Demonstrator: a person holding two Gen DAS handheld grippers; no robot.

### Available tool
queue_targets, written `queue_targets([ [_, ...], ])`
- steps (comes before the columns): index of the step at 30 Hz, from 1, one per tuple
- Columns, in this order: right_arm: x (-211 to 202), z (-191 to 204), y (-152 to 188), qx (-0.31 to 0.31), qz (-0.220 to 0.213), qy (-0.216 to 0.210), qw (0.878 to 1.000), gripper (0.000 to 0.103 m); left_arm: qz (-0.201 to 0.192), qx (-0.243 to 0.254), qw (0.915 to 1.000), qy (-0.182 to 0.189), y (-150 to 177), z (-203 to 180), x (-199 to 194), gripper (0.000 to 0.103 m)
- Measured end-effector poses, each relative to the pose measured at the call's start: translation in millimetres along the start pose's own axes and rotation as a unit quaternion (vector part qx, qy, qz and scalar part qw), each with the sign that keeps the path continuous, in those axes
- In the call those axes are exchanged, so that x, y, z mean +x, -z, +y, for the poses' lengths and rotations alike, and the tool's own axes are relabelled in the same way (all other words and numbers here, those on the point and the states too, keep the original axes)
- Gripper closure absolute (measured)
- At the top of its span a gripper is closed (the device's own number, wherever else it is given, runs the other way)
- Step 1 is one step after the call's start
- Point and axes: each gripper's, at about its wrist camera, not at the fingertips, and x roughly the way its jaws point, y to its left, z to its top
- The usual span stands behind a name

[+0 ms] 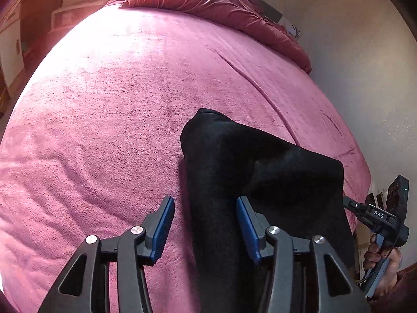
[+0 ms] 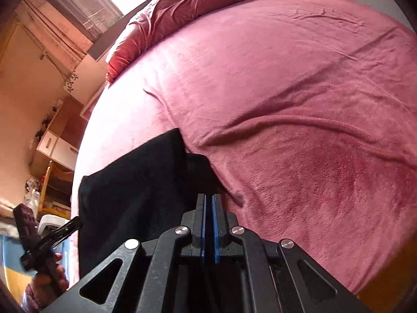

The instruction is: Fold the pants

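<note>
The black pants [image 1: 260, 172] lie folded over on the pink bed cover, near the bed's front edge. My left gripper [image 1: 206, 230] is open, its blue pads standing apart over the pants' left edge, holding nothing. The right gripper shows at the far right of the left wrist view [image 1: 350, 204], with its tip at the pants' right edge. In the right wrist view my right gripper [image 2: 209, 223] has its blue pads pressed together, right beside the black pants [image 2: 135, 182]; whether cloth is between them is hidden. The left gripper [image 2: 69, 225] shows at the lower left.
The pink fleece bed cover [image 1: 125, 109] spreads wide and wrinkled [image 2: 299, 99]. A red duvet [image 1: 213, 2] is bunched at the head of the bed. A wall [image 1: 365, 78] runs along one side; drawers and a chair [image 2: 56, 161] stand beside the bed.
</note>
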Motion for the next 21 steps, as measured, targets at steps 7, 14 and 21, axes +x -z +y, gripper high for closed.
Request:
queue_targets([
  [7, 10, 37, 19, -0.078, 0.043, 0.013, 0.996, 0.083, -0.003, -0.005, 0.9998, 0.017, 20, 7, -19, 0.043],
  [14, 27, 3, 23, -0.065, 0.051, 0.089, 0.993, 0.101, 0.012, -0.010, 0.9986, 0.051, 42, 9, -24, 0.027],
  [21, 7, -31, 19, 0.020, 0.020, -0.002, 1.000, 0.045, 0.042, -0.009, 0.9959, 0.080, 47, -1, -3, 0.021],
])
